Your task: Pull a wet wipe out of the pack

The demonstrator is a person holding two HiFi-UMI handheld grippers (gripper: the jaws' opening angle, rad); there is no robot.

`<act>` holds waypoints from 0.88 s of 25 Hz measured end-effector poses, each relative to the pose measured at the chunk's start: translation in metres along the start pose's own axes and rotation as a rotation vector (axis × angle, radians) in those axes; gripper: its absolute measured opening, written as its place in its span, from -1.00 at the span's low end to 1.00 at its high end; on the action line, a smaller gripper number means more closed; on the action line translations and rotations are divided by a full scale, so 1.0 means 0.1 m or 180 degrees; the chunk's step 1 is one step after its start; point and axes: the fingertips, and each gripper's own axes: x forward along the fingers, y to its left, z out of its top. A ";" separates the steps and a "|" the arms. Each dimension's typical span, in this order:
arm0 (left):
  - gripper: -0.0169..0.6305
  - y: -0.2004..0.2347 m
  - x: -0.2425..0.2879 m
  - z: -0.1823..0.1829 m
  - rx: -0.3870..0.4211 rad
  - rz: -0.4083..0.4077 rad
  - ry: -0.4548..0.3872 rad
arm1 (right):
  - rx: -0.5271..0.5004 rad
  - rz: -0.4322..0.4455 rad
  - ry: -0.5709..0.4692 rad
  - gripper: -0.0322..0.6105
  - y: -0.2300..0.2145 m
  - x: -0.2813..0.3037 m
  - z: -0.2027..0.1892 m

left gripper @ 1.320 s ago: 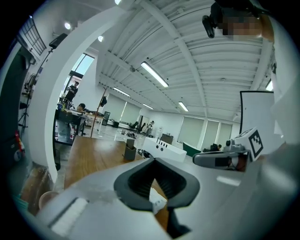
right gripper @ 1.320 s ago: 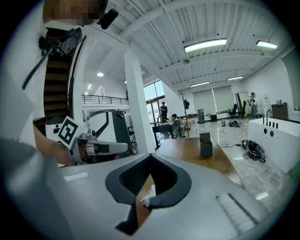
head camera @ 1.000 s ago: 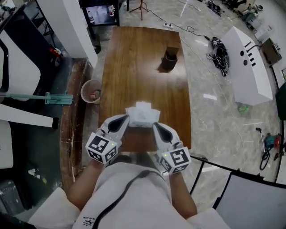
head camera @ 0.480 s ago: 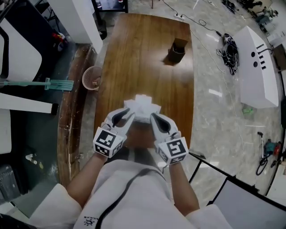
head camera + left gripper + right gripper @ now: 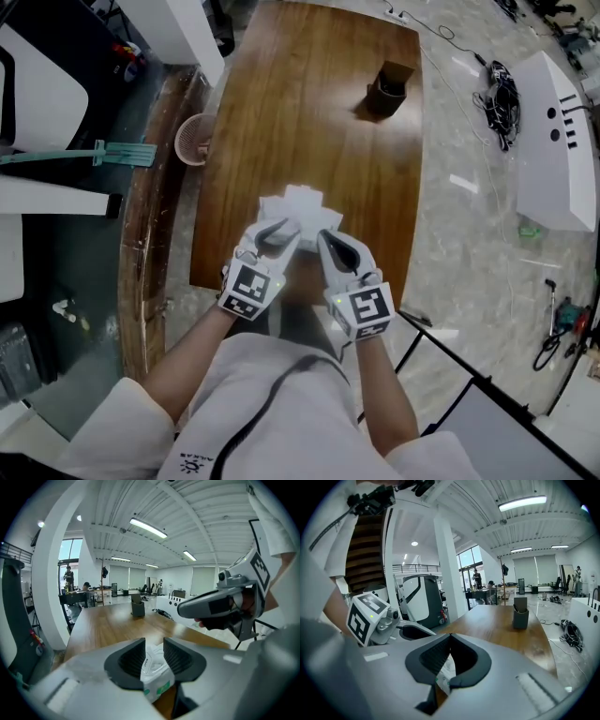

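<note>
The white wet wipe pack (image 5: 300, 208) lies near the front edge of the wooden table (image 5: 281, 103). My left gripper (image 5: 278, 236) is at its near left corner. Its jaws are opening, and the pack's end with green print (image 5: 154, 667) shows between them, free of the pads. My right gripper (image 5: 323, 239) is at the near right corner. Its fingertips meet, and the white of the pack (image 5: 444, 672) shows in the hollow behind them, so it seems pinched on the pack's edge. In the left gripper view the right gripper (image 5: 187, 610) hangs close by.
A dark holder (image 5: 389, 89) stands far up the table, also visible as the dark holder (image 5: 520, 611). On the floor, a round basket (image 5: 194, 139) sits left of the table. A white cabinet (image 5: 562, 141) and a cable bundle (image 5: 506, 89) are to the right.
Both grippers have drawn closer together over the near end of the pack. The left gripper's jaws, closed before, now stand apart.
</note>
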 end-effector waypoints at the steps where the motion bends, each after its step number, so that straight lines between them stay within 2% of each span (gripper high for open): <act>1: -0.55 0.00 0.03 -0.02 0.0025 0.0017 0.0023 | -0.0005 0.0002 0.0009 -0.87 -0.02 0.01 -0.02; 10: -0.55 0.03 0.25 -0.39 -0.0105 0.0184 0.0248 | 0.0019 0.0020 0.0107 -0.88 -0.12 0.02 -0.17; 12: -0.62 0.04 0.28 -0.41 -0.0108 0.0215 0.0260 | 0.0022 0.0023 0.0127 -0.88 -0.15 0.03 -0.19; 15: -0.90 0.08 0.29 -0.39 -0.0138 0.0307 0.0226 | 0.0038 0.0022 0.0140 -0.87 -0.18 0.06 -0.23; 22: -0.93 0.25 0.24 -0.33 -0.0330 0.0432 0.0167 | 0.0055 0.0234 0.0352 -0.87 -0.13 0.28 -0.40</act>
